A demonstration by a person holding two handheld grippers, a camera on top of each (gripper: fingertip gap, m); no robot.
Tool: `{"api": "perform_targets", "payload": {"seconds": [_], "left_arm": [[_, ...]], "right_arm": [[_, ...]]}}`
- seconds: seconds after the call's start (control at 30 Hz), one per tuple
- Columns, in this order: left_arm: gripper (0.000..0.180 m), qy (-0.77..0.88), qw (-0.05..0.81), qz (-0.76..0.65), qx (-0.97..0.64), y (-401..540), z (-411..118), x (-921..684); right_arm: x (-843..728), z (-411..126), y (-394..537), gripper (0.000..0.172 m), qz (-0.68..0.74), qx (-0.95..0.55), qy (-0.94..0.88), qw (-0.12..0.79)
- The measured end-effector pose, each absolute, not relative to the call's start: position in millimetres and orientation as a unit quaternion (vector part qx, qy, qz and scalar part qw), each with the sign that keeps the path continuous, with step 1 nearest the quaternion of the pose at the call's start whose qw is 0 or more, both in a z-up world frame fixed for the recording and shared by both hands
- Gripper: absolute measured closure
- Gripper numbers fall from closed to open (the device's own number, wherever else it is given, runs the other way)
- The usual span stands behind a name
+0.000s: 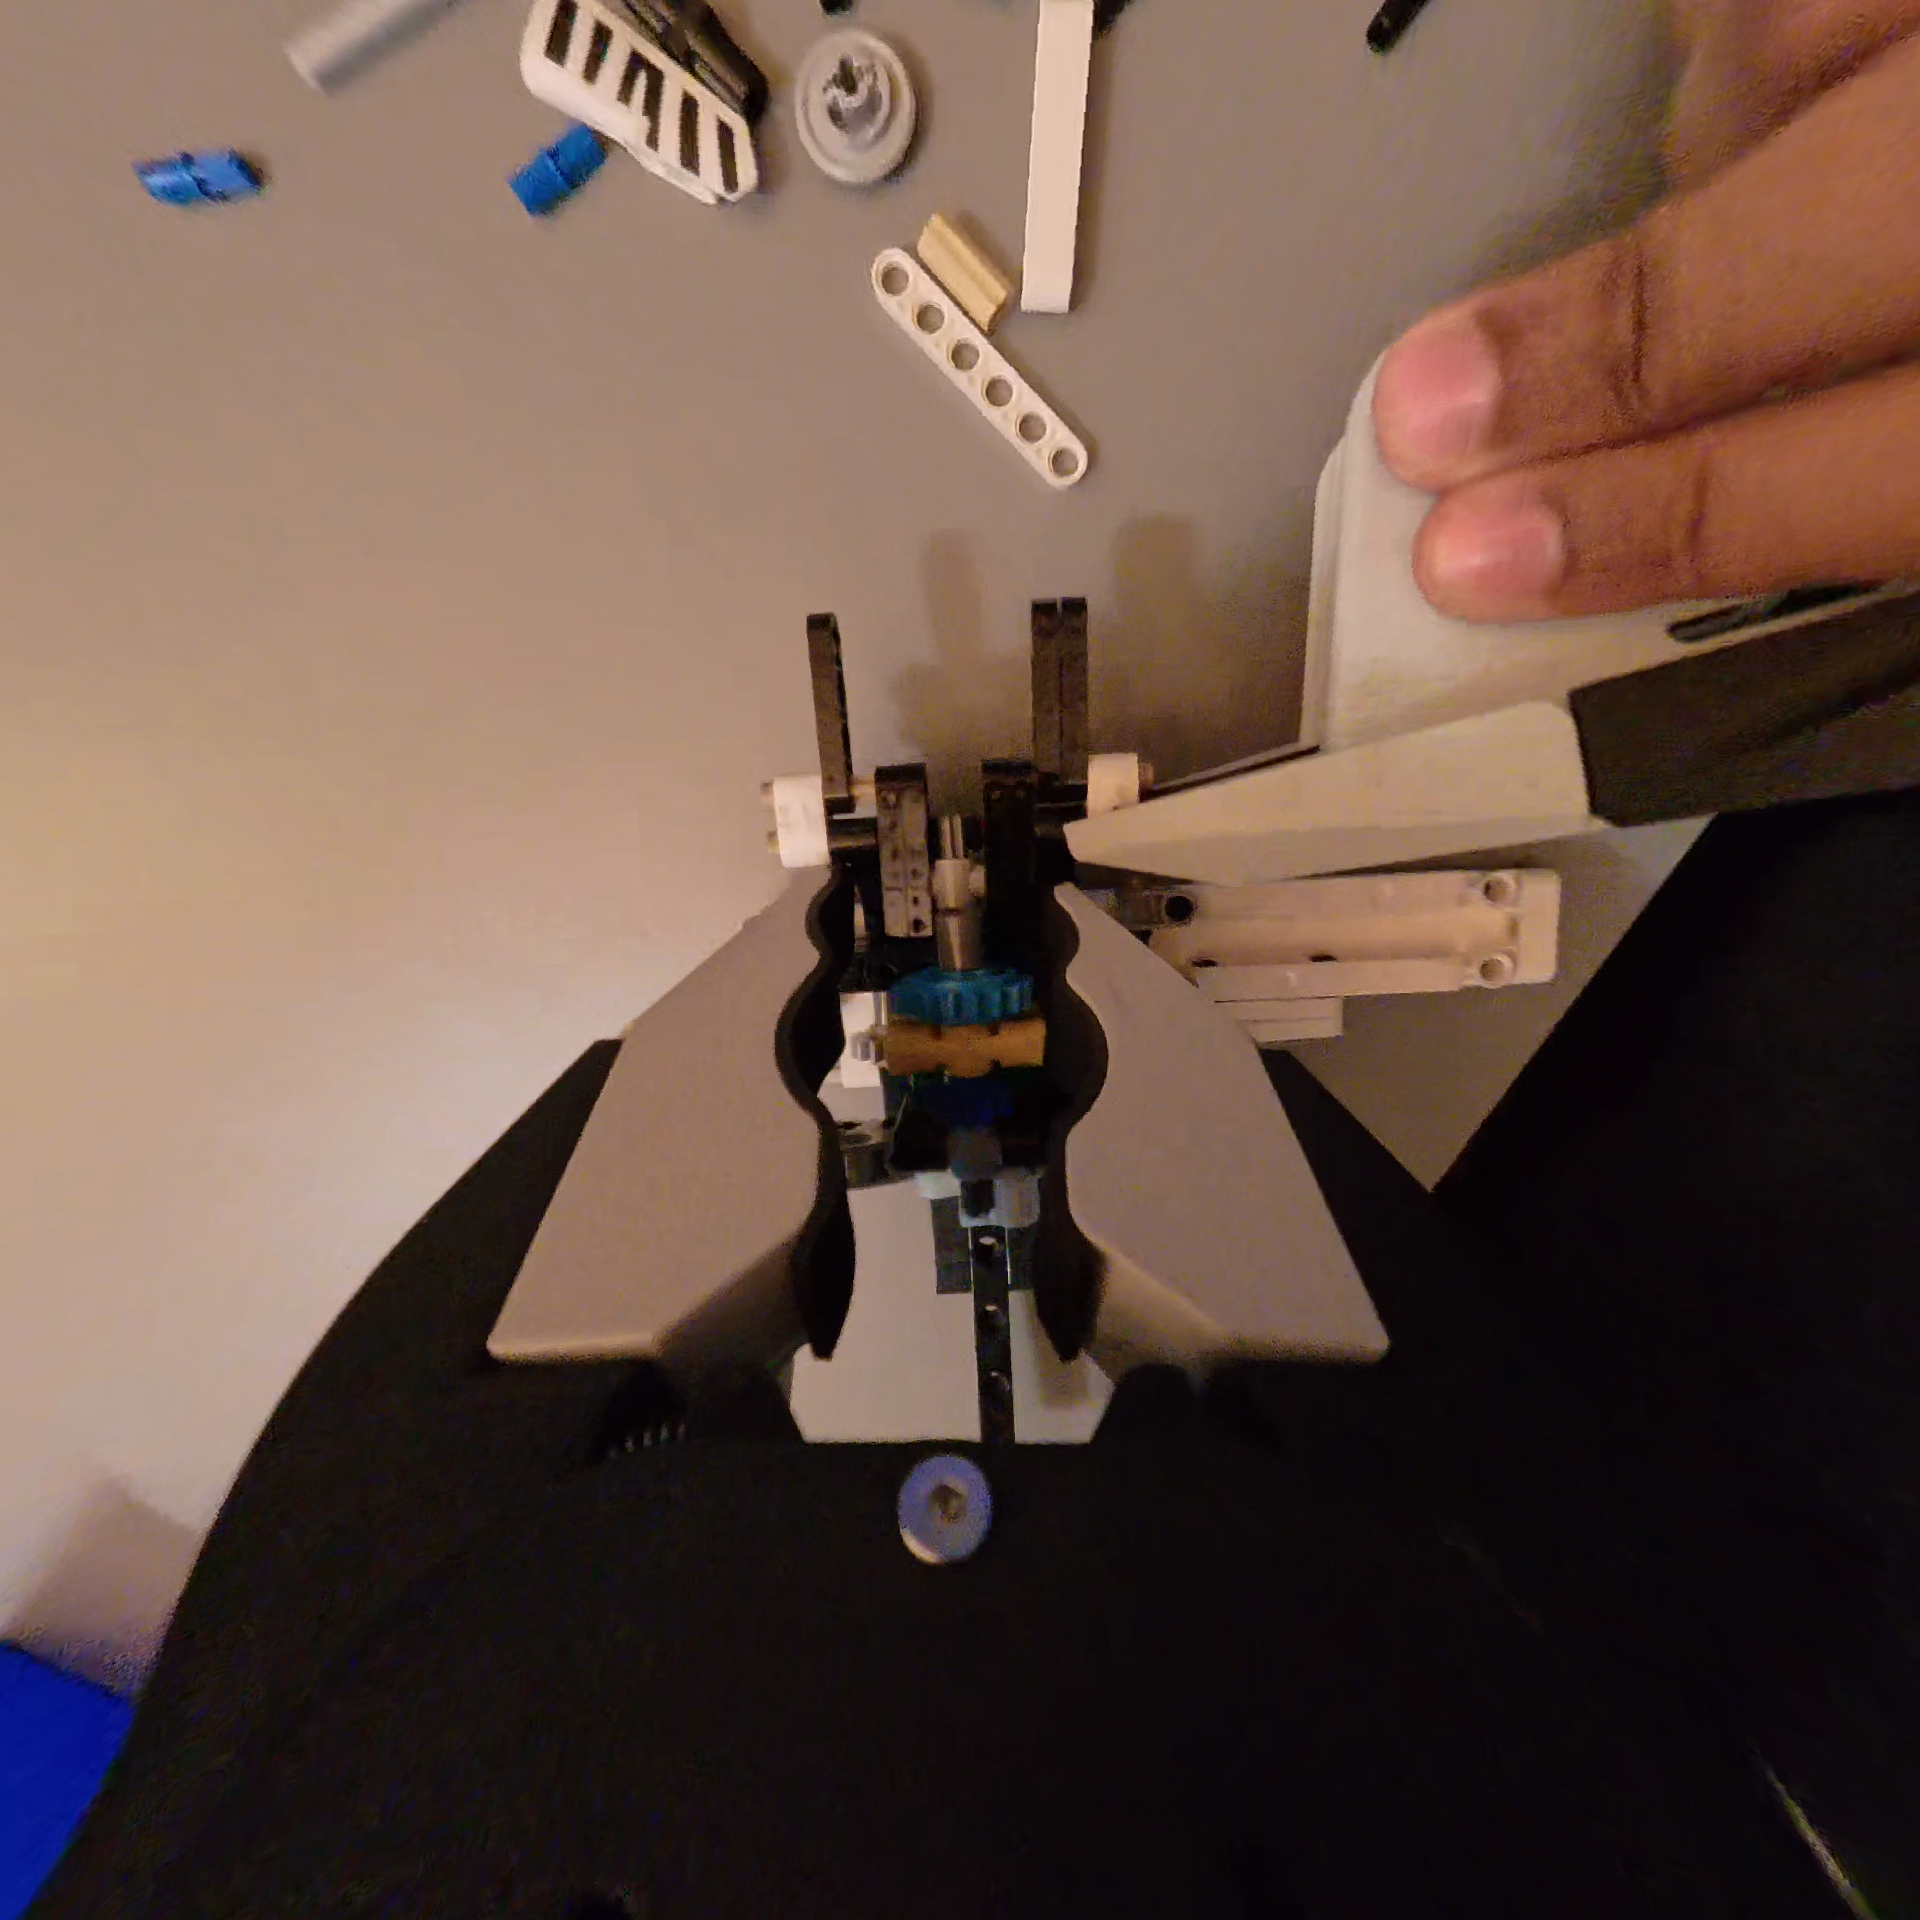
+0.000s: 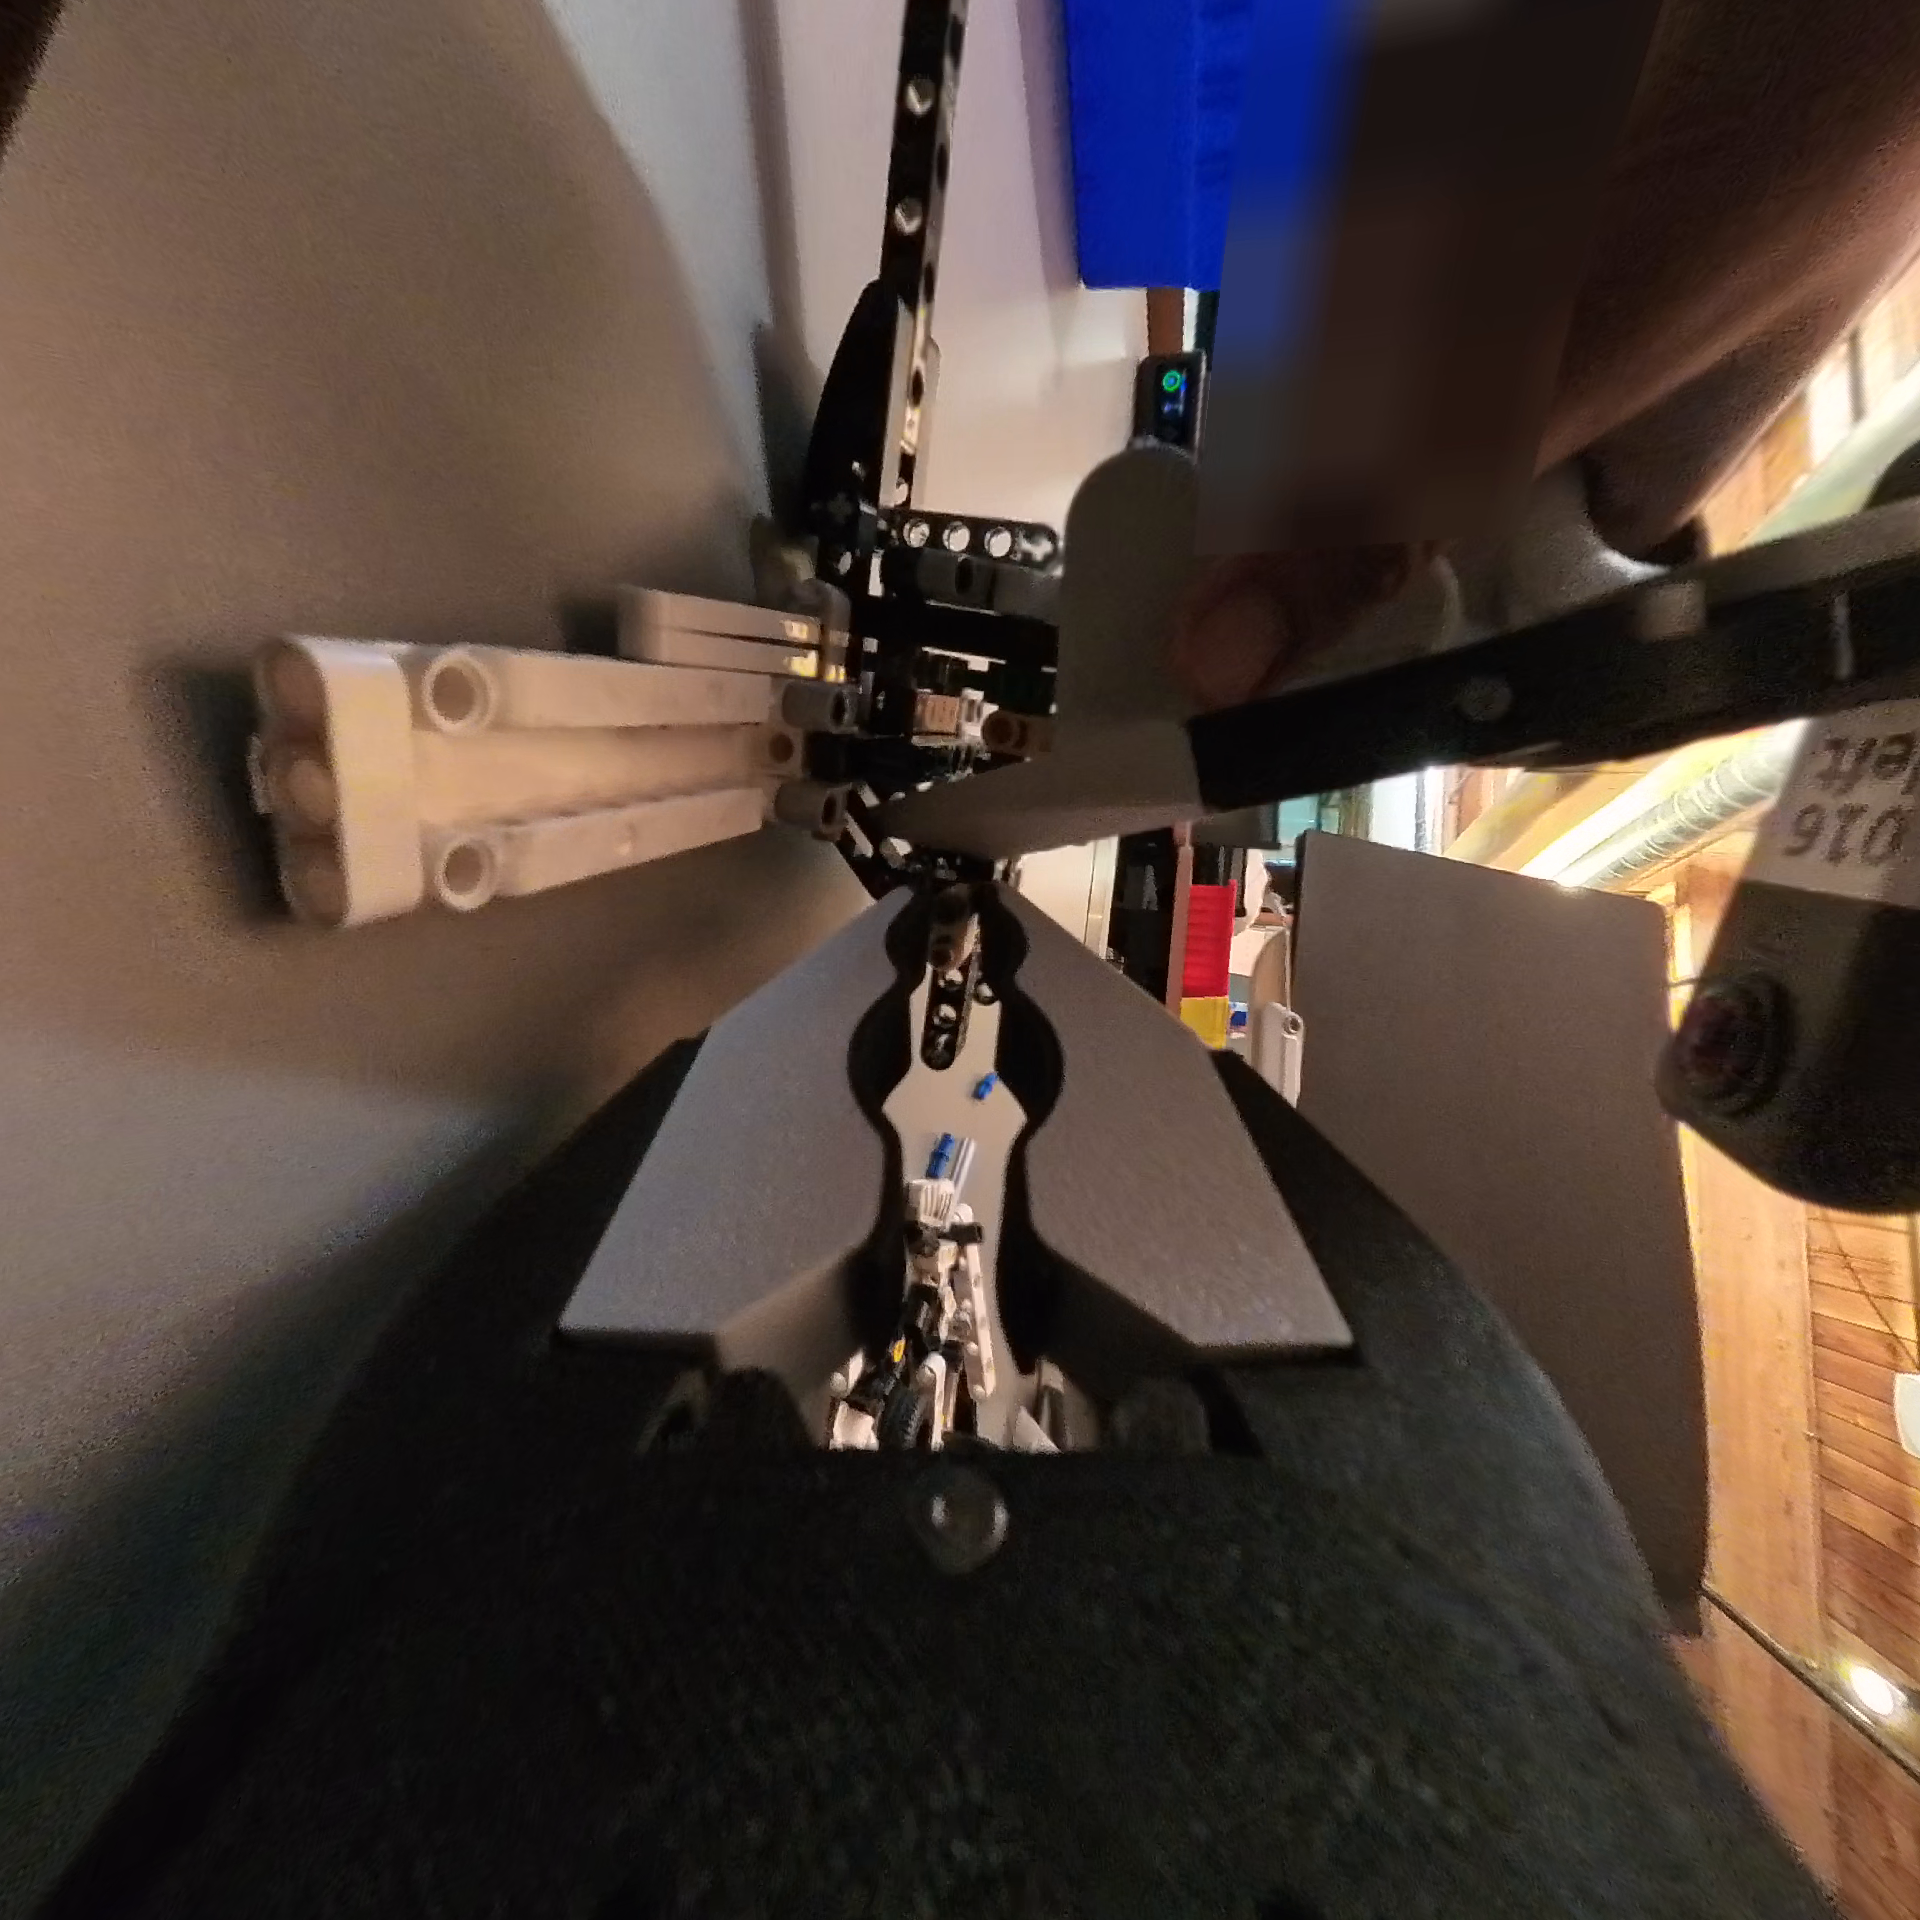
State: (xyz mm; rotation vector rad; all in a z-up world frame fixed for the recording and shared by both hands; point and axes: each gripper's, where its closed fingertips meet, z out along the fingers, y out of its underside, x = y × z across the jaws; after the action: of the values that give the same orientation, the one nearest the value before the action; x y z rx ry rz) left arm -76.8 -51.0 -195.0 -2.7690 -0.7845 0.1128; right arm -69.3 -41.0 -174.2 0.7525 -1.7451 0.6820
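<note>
Gripping a black-and-white building-brick model (image 1: 940, 904) over the grey table (image 1: 416, 520), the left gripper (image 1: 940, 894) is clamping its blue gear section, while the right gripper (image 2: 951, 914) is pinching the model's black perforated beam (image 2: 948, 997) from the side; loose bricks are lying beyond.

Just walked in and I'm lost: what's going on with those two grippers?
A person is working a half-built brick model of black and white beams with two hand-held grippers. The left gripper is closed around its middle, where a blue gear sits on a tan piece. The right gripper pinches a thin black beam at the model's edge. Loose parts, among them a white holed beam and a grey wheel hub, lie on the grey table.
</note>
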Motion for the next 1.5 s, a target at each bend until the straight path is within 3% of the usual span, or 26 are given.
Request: {"api": "perform_targets", "payload": {"seconds": [0.5, 0.8, 1.5], "left_arm": [[0.155, -0.296, 0.133, 0.060, -0.944, -55, -196, -93], [0.154, -0.284, 0.117, 0.057, -0.950, -56, -196, -94], [0.156, -0.324, 0.108, 0.057, -0.938, -62, -196, -105]], "right_arm": [[-91, -174, -42, 0.165, 0.342, 0.123, -0.803, 0.472], [-94, -173, -39, 0.159, 0.351, 0.129, -0.791, 0.485], [-105, -177, -48, 0.165, 0.304, 0.160, -0.788, 0.511]]}}
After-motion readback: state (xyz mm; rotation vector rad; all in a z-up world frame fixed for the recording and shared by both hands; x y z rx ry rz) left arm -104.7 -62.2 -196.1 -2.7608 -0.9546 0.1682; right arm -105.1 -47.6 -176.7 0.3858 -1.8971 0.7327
